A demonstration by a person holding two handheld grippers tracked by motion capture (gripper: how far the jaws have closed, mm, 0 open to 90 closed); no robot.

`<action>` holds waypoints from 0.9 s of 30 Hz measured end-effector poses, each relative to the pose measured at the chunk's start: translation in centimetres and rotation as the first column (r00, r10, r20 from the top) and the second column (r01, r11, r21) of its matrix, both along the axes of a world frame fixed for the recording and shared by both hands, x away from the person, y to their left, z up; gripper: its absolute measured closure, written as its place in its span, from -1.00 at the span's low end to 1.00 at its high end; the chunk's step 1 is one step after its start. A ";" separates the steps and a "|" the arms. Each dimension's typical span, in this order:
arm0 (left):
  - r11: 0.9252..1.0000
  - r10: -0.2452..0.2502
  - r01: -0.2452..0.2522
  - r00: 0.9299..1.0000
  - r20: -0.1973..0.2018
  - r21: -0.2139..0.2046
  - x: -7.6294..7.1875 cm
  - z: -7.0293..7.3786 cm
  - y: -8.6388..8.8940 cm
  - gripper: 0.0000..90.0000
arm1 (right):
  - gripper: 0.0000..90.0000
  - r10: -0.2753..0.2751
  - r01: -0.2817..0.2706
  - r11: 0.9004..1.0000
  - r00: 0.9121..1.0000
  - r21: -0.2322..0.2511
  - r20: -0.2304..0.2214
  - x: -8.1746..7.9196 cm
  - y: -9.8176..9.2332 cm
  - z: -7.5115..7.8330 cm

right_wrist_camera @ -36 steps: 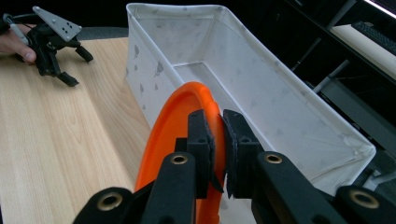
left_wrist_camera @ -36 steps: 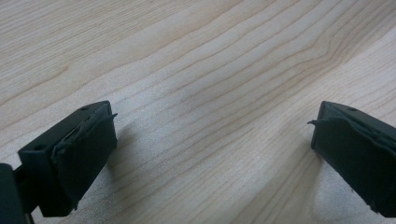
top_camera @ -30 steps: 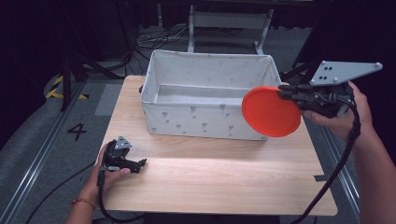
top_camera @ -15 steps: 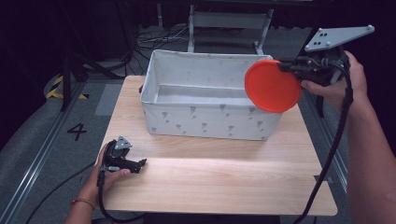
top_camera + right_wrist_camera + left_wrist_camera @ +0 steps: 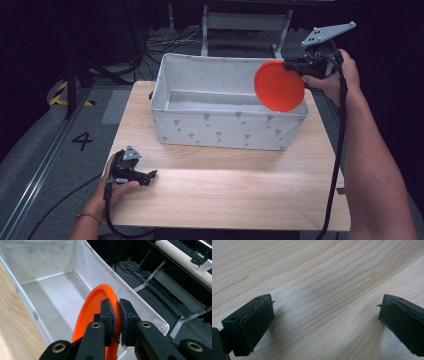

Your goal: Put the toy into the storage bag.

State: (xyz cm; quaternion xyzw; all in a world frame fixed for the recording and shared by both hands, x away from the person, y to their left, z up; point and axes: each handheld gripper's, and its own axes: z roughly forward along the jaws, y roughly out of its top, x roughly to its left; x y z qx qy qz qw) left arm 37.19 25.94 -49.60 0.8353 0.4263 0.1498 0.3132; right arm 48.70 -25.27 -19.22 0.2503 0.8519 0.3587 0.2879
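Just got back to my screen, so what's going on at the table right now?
A person works with a gripper in each hand. The right gripper has its jaws clamped on the rim of an orange plate, held on edge over the right end of the white fabric bin, which looks bare inside. The left gripper rests low on the wooden table, jaws open with nothing between them.

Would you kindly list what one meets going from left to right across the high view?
Left claw resting on the table → white fabric bin → orange plate → right claw, shut on the plate's rim.
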 end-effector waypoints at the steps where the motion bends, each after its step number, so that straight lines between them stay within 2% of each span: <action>1: 1.000 0.001 -0.001 1.000 -0.002 0.000 0.0 0.0 0.0 -0.99 | 0.83 0.000 0.000 1.000 1.000 0.000 0.000 0.0 0.0 0.0; 4: 1.000 0.000 0.000 1.000 0.000 0.000 0.0 0.0 0.0 -0.99 | 0.83 -0.008 0.008 1.000 1.000 -0.027 -0.012 1.2 0.1 -1.2; 7: 1.000 0.001 -0.001 1.000 -0.002 0.000 0.0 0.0 0.0 -0.99 | 0.83 -0.028 0.026 0.997 0.999 -0.079 -0.026 2.0 0.2 -2.2; 13: 1.000 0.000 0.000 1.000 -0.003 0.000 0.0 0.0 0.0 -0.99 | 0.83 0.000 -0.005 0.997 0.998 -0.075 -0.064 2.7 -0.2 -4.5; 17: 1.000 0.000 0.000 1.000 -0.004 0.000 0.0 0.0 0.0 -0.99 | 0.83 0.040 -0.052 0.991 0.994 -0.125 -0.101 2.9 0.5 -6.0; 20: 1.000 -0.001 0.001 1.000 -0.003 0.000 0.0 0.0 0.0 -0.99 | 0.83 0.070 -0.094 0.979 0.988 -0.180 -0.137 3.1 1.2 -7.1; 23: 1.000 -0.001 0.001 1.000 -0.002 0.000 0.0 0.0 0.0 -0.99 | 0.83 0.085 -0.114 0.974 0.986 -0.198 -0.146 3.2 1.4 -7.4; 25: 1.000 -0.001 0.001 1.000 -0.002 0.000 0.0 0.0 0.0 -0.99 | 0.83 0.120 -0.173 0.949 0.971 -0.264 -0.206 3.4 2.3 -8.7; 27: 1.000 -0.001 0.001 1.000 -0.002 -0.001 0.0 0.0 0.0 -0.99 | 0.83 0.139 -0.206 0.935 0.962 -0.288 -0.237 3.4 2.6 -9.1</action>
